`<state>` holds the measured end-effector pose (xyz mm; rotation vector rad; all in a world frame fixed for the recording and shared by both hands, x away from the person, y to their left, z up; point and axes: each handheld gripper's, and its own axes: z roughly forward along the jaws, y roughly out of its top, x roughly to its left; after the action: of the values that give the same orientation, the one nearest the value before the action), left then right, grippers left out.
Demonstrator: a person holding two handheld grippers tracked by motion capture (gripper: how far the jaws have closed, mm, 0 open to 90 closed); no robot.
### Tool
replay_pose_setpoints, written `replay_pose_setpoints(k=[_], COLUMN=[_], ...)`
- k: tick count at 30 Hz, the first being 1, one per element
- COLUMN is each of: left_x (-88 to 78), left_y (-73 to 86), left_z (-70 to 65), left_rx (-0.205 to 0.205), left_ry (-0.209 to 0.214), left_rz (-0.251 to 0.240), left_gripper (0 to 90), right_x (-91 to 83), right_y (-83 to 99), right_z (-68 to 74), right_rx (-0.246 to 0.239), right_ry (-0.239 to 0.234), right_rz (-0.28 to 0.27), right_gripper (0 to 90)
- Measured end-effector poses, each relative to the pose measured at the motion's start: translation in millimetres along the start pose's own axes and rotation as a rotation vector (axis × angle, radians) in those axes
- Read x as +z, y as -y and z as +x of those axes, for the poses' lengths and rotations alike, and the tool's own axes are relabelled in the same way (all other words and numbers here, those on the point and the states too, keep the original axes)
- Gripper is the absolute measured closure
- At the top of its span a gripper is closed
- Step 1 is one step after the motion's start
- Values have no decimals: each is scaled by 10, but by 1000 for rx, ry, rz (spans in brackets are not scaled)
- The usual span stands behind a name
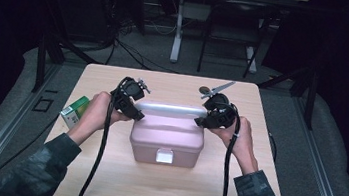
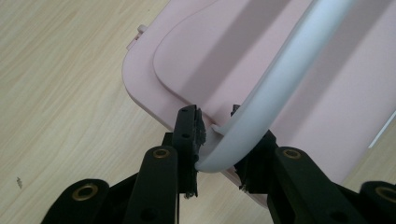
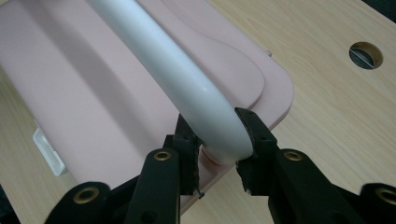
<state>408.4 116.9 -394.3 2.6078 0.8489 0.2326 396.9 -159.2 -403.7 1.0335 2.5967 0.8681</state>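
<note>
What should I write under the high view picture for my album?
Two tongs, left and right, grip the white handle of a pink box on a wooden table.

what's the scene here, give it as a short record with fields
setting: wooden table, dark room behind
main object: pink box, lid closed, white latch at its front
handle: white handle across the lid
left gripper: shut on the handle's left end
right gripper: shut on the handle's right end
other item: green and white carton at the table's left edge
</note>
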Motion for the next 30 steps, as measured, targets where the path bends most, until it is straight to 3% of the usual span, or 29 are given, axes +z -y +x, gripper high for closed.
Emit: replay_pose_setpoints(k=[6,14,25,27,30], left_x=[9,15,10,5,-28], left_y=[-16,-21,0,7,23], left_z=[-86,-109,-132,-122,-113], left_rx=[24,28,33,26,0], left_ry=[9,19,38,54,47], left_rz=[-10,-15,-31,-46,-78], left_gripper=[718,717,716,676,503], right_x=[-63,-116,-143,-141,-144], right_y=[79,142,189,195,195], right_z=[1,74,45,37,42], right_rx=[12,9,15,19,6], right_ry=[-1,6,-21,-28,-31], right_rz=[1,4,-6,-13,-18], right_gripper=[709,704,701,701,699])
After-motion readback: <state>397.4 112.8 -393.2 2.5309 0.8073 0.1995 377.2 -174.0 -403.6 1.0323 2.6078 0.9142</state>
